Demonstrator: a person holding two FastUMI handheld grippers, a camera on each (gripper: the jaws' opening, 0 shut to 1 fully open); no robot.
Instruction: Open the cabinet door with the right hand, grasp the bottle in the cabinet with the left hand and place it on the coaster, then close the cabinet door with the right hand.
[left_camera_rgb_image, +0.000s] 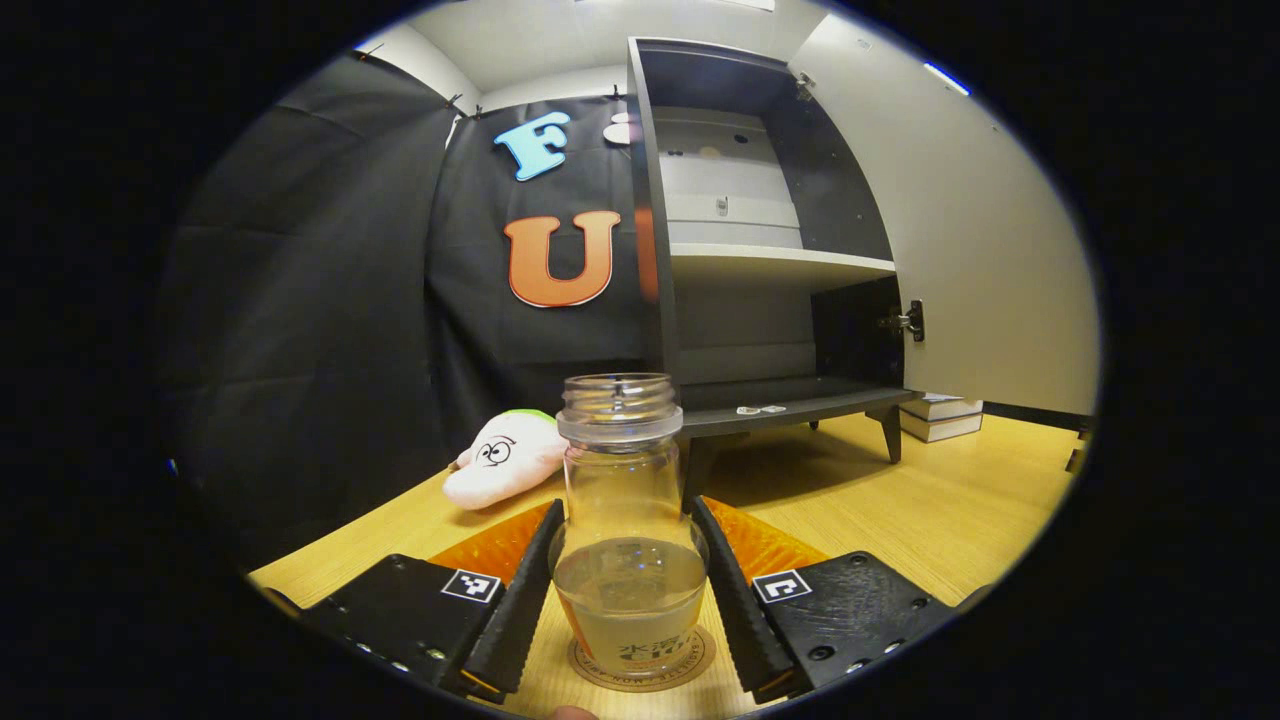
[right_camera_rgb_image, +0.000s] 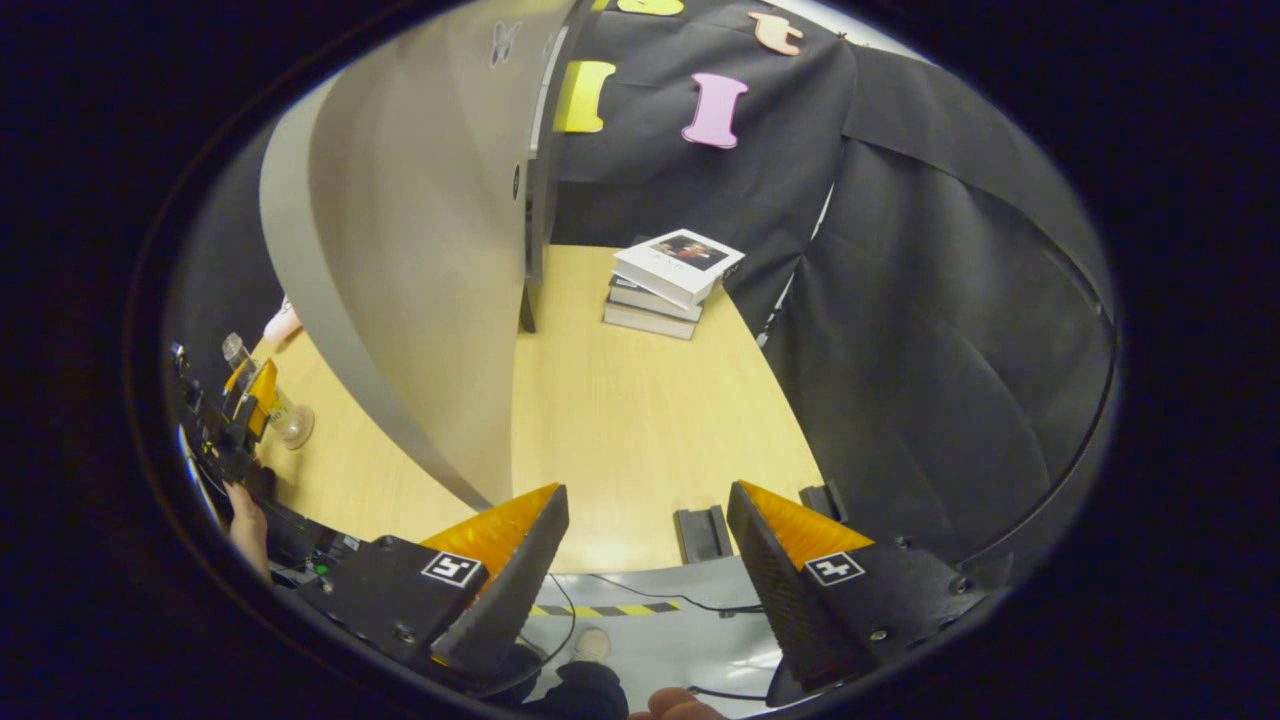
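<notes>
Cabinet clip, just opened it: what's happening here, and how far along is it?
A person works a pair of tongs in each hand. The left tongs bracket an uncapped glass bottle, partly filled, standing on the round coaster on the wooden table; whether the fingers press it I can't tell. The cabinet is open, its door swung wide. The right tongs hang open and empty beside the door's edge, so closing it remains.
</notes>
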